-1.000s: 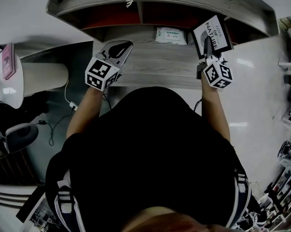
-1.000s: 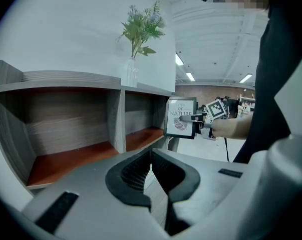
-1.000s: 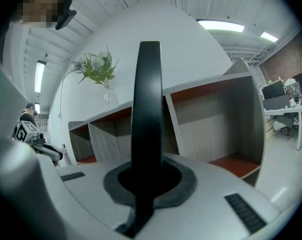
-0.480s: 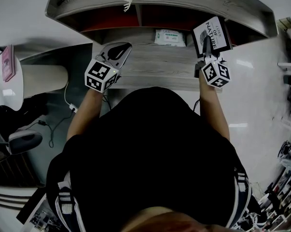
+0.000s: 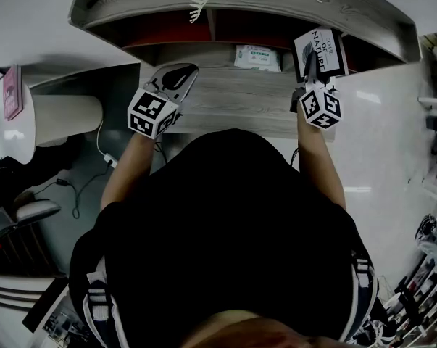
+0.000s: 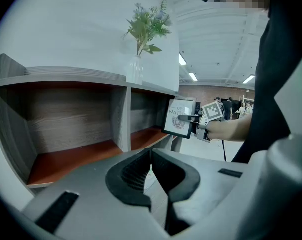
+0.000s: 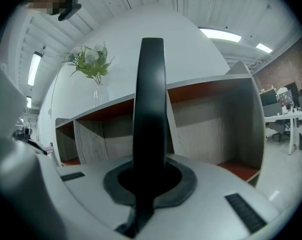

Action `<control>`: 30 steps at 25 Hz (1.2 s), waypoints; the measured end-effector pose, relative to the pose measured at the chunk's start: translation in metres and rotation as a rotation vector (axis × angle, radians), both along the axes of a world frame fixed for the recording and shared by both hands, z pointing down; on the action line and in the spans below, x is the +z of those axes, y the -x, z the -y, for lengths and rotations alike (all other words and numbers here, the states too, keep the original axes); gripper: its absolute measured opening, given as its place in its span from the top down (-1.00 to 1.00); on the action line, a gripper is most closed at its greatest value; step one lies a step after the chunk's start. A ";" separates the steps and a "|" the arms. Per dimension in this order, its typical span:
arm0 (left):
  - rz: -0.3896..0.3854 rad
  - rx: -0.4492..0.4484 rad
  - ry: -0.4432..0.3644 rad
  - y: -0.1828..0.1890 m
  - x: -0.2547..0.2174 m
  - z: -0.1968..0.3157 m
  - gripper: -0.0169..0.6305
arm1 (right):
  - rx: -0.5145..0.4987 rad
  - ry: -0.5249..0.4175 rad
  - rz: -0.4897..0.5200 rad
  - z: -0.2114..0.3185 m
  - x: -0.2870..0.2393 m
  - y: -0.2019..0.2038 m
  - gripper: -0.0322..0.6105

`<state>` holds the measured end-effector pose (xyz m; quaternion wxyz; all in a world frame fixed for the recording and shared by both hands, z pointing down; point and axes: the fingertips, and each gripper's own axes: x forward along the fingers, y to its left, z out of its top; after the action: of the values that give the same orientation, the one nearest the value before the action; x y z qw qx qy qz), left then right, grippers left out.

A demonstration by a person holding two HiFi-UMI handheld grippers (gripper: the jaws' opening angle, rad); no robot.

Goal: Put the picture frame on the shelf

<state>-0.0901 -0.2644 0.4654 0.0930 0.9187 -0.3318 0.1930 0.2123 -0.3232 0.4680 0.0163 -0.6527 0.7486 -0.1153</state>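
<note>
The right gripper (image 5: 309, 67) is pinched on the picture frame (image 5: 321, 49), which it holds upright in the air at the right end of the shelf (image 5: 276, 6), just in front of the right-hand compartment and above the wooden table (image 5: 232, 96). In the right gripper view the frame (image 7: 149, 94) shows edge-on, a dark bar rising from between the jaws, with the red-floored compartments behind it. The frame's printed face (white, with dark lettering and a leaf-like motif) points back toward the person. The left gripper (image 5: 189, 69) hovers over the left part of the table, well apart from the frame; its jaws are pressed together at the tips with nothing between them, as the left gripper view (image 6: 150, 156) shows. A flat packet (image 5: 258, 55) lies on the table at the mouth of the shelf, between the two grippers. A glass vase (image 6: 135, 69) with green sprigs stands on the shelf's top board.
</note>
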 end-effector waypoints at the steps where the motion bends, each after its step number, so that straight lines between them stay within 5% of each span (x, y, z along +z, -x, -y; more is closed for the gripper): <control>1: 0.000 -0.001 0.001 0.000 0.000 0.001 0.86 | 0.005 0.000 -0.006 0.001 0.000 0.000 0.83; 30: 0.003 -0.033 0.013 0.014 0.006 0.009 0.86 | 0.111 -0.009 -0.093 0.056 -0.001 0.013 0.83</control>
<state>-0.1042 -0.2730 0.4712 0.1015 0.9122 -0.3458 0.1951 0.1990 -0.3790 0.4671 -0.0093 -0.6978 0.7117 -0.0803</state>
